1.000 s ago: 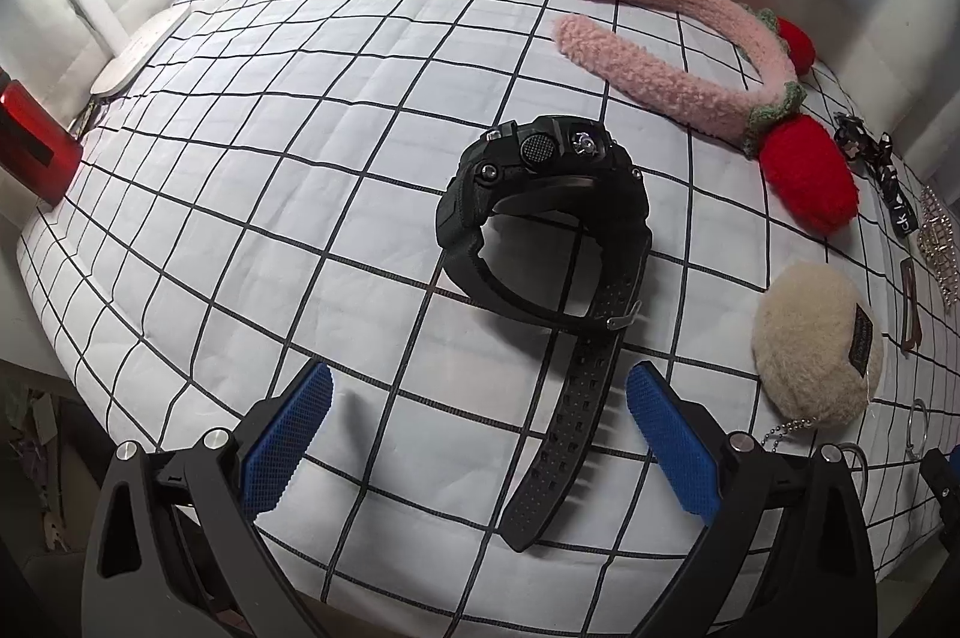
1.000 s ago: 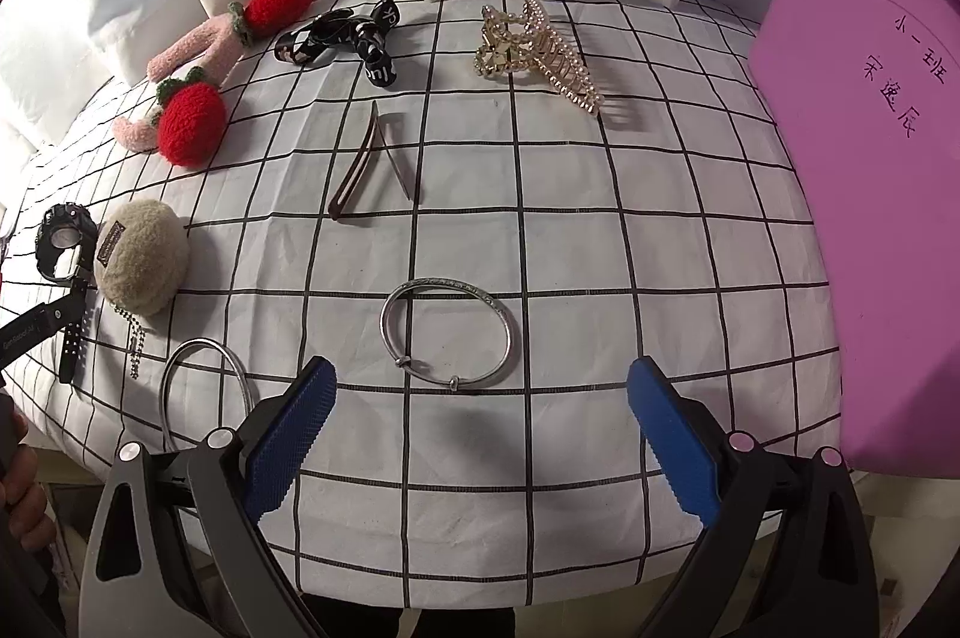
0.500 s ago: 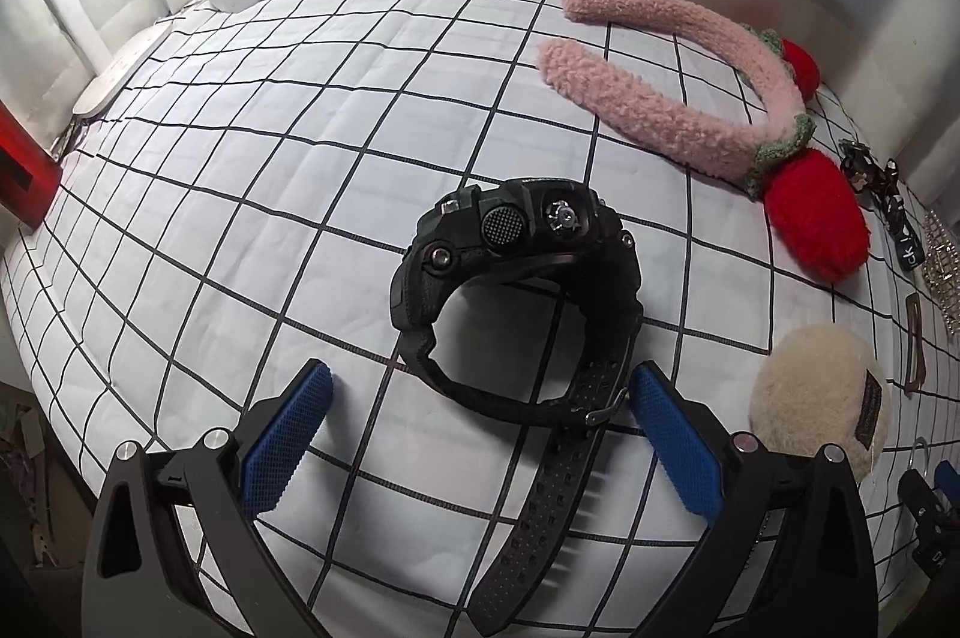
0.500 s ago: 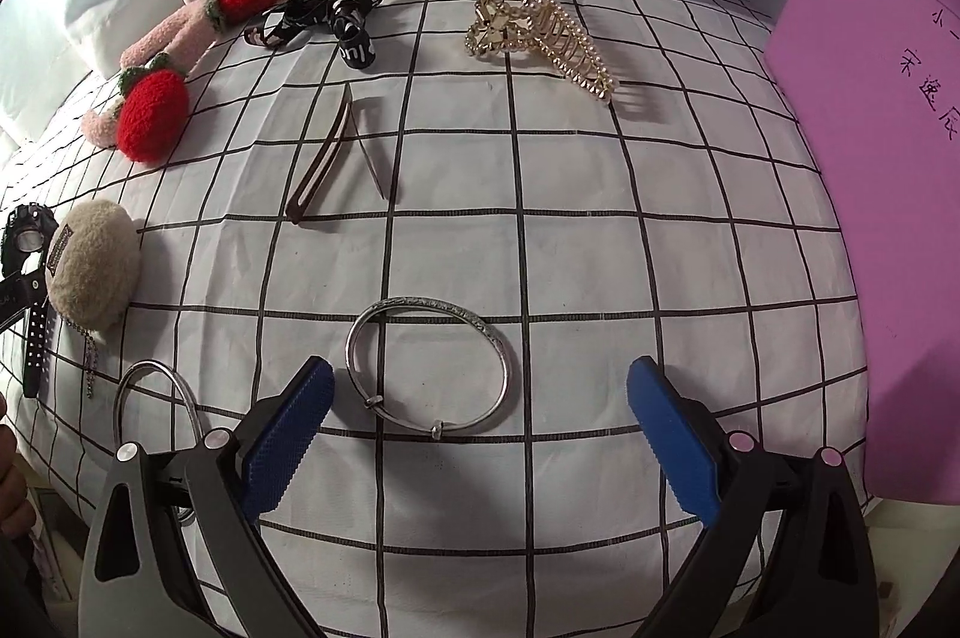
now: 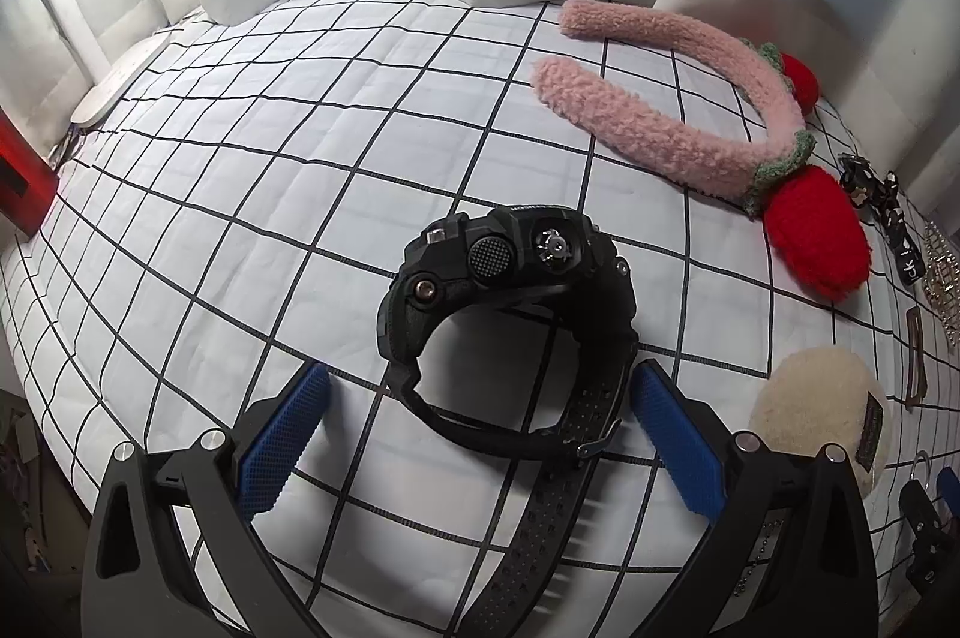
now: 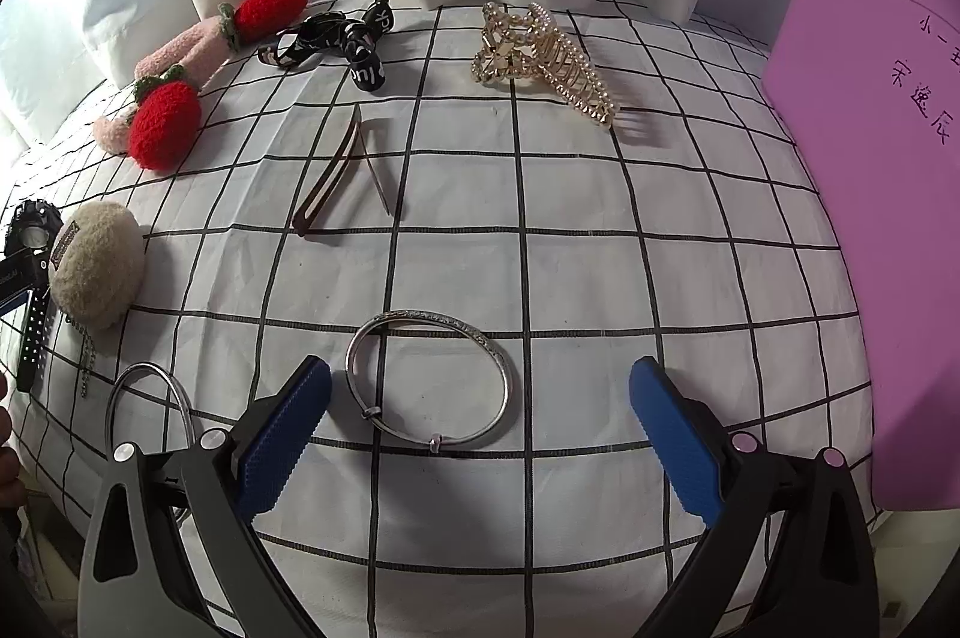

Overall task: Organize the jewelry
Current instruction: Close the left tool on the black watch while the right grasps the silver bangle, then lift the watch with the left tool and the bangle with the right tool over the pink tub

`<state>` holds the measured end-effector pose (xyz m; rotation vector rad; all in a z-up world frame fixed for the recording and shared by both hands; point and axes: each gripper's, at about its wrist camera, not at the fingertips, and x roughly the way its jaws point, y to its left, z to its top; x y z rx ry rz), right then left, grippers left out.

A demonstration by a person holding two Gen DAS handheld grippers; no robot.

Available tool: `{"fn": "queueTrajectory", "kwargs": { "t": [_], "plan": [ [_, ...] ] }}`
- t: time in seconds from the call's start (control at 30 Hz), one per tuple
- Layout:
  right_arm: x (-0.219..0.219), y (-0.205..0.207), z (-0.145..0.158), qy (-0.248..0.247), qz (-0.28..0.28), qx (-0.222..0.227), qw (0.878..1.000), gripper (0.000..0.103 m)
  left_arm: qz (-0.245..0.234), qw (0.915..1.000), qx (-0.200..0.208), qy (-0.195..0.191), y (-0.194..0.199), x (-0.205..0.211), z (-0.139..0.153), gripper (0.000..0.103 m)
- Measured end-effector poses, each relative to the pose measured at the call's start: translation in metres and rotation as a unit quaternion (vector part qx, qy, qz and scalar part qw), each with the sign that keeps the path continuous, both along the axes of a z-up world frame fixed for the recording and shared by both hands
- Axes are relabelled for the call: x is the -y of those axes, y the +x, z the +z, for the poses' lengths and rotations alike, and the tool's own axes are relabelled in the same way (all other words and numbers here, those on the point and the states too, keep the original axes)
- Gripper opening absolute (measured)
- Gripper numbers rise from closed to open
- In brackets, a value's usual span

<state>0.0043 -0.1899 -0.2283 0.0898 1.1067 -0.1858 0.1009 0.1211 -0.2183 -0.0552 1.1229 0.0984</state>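
Note:
A black watch (image 5: 504,290) lies on the checked cloth, its strap running down between the open blue-padded fingers of my left gripper (image 5: 480,434). The watch band loop sits between the pads, not pinched. In the right wrist view a silver bangle (image 6: 429,383) lies between the open fingers of my right gripper (image 6: 480,434), closer to the left pad (image 6: 282,440). A second silver ring (image 6: 150,398) lies to its left. The watch also shows at the left edge of the right wrist view (image 6: 30,230).
A pink headband with red strawberries (image 5: 708,128), a beige plush keychain (image 5: 822,416), a black ribbon bow (image 6: 342,38), a gold pearl claw clip (image 6: 546,62), a brown hair clip (image 6: 336,176), a purple folder (image 6: 888,188) at right, white cushions behind.
Both grippers have moved forward and lower. The watch now sits between the left pads, and the bangle now sits between the right pads. Both stay open.

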Motion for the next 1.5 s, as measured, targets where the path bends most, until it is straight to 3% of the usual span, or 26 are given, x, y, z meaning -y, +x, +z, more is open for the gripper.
{"fn": "queueTrajectory", "kwargs": {
  "t": [0.17, 0.23, 0.33, 0.4, 0.53, 1.07, 1.5],
  "plan": [
    [0.000, 0.007, 0.001, 0.006, 0.006, -0.012, 1.000, 0.094, -0.004, 1.0000, -0.005, -0.002, 0.002, 0.000, 0.001, 0.096],
    [-0.001, 0.008, 0.002, 0.006, 0.009, -0.013, 1.000, 0.093, -0.012, 0.9999, 0.000, -0.002, 0.000, 0.003, 0.002, 0.090],
    [-0.003, 0.009, 0.003, 0.007, 0.015, -0.011, 1.000, 0.090, -0.029, 0.9995, 0.011, -0.002, -0.005, 0.010, 0.006, 0.069],
    [-0.007, 0.007, 0.005, 0.006, 0.026, -0.007, 1.000, 0.083, -0.032, 0.9994, 0.015, -0.004, -0.006, 0.012, 0.007, 0.062],
    [-0.019, 0.006, 0.011, -0.002, 0.049, 0.000, 0.999, 0.052, -0.035, 0.9992, 0.018, -0.004, -0.007, 0.011, 0.007, 0.061],
    [-0.015, 0.005, 0.020, 0.031, 0.046, 0.012, 0.998, 0.051, -0.037, 0.9990, 0.018, -0.017, -0.012, 0.010, 0.022, 0.059],
    [-0.015, 0.009, 0.056, 0.031, 0.053, 0.045, 0.997, 0.051, -0.073, 0.9950, 0.068, -0.008, -0.019, 0.030, 0.071, 0.059]
  ]
}}
